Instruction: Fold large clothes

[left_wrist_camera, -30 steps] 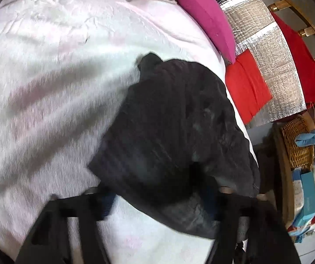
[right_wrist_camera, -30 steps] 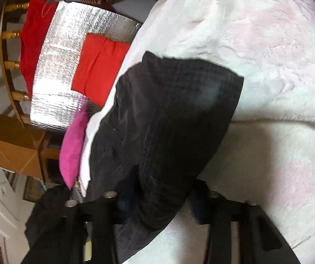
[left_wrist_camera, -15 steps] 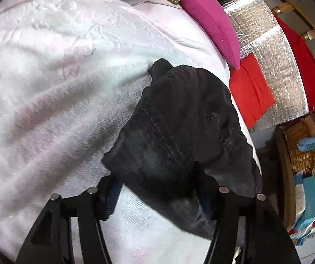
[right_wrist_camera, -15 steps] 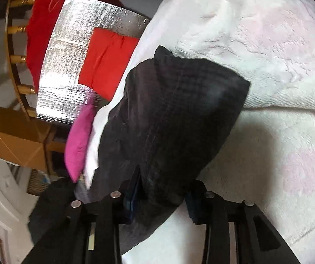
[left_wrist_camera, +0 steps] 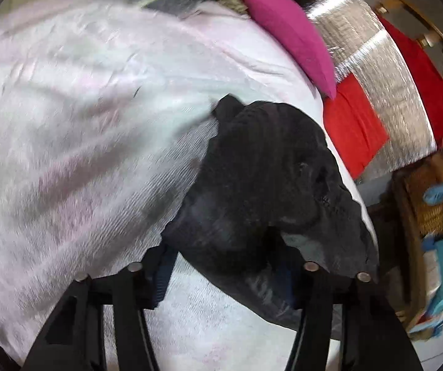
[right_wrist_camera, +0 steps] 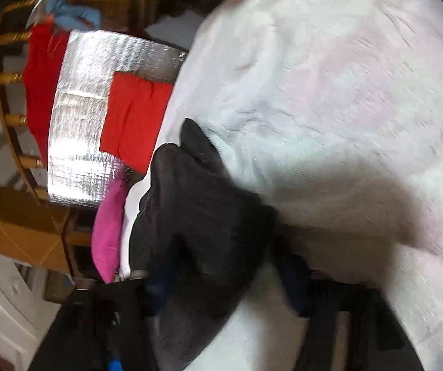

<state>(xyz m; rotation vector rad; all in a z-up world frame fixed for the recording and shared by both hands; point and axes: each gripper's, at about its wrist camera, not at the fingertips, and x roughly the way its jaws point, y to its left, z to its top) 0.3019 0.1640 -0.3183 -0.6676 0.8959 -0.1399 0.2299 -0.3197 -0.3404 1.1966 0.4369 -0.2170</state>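
Observation:
A black textured garment [left_wrist_camera: 261, 167] lies bunched near the edge of a white and pale pink bedcover [left_wrist_camera: 82, 123]. In the left wrist view its near end fills the gap of my left gripper [left_wrist_camera: 224, 278], whose jaws are closing with both pads against the cloth. The right wrist view is blurred. There the same garment [right_wrist_camera: 199, 204] runs down into my right gripper [right_wrist_camera: 224, 281], its jaws also closing on a gathered fold. The cloth hides the inner faces of both pairs of pads.
A magenta cushion [left_wrist_camera: 286, 34] sits at the bed's edge. Beside it, silver foil sheeting [left_wrist_camera: 376, 61] and red cloth [left_wrist_camera: 351, 130] hang over a wooden rail. A wicker basket [left_wrist_camera: 432, 216] with blue items stands past the bed edge. The bedcover [right_wrist_camera: 345, 92] stretches wide beyond the garment.
Both grippers widened their jaws around the garment, then narrowed them again. The garment has drawn into a tighter bunch, and the right view has swung and blurred.

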